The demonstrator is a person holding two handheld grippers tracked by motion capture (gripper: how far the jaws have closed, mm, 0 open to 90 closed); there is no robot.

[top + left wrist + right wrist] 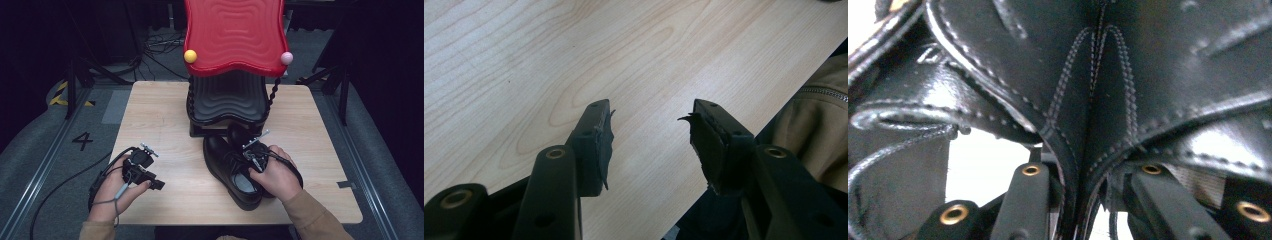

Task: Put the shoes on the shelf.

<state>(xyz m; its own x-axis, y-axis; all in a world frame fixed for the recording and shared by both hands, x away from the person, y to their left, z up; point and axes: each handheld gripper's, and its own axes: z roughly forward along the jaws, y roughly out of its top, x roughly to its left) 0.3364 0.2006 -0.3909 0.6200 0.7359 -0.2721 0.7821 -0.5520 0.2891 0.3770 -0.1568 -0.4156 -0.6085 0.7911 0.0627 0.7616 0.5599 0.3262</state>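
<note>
Black leather shoe (1088,90) pinched in right gripper (1088,175) jaws, left gripper (651,145) jaws apart, empty

A black numeral "4" (82,140) is showing on the grey floor (45,165) to the left of the table in the high view, painted or taped in large strokes. Yellow-and-black hazard striping (61,95) is lying on the same floor farther back, near a dark stand leg. In the right gripper view a faint embossed mark (930,52) is sitting on the black leather shoe (1128,60), too blurred to read.
</note>
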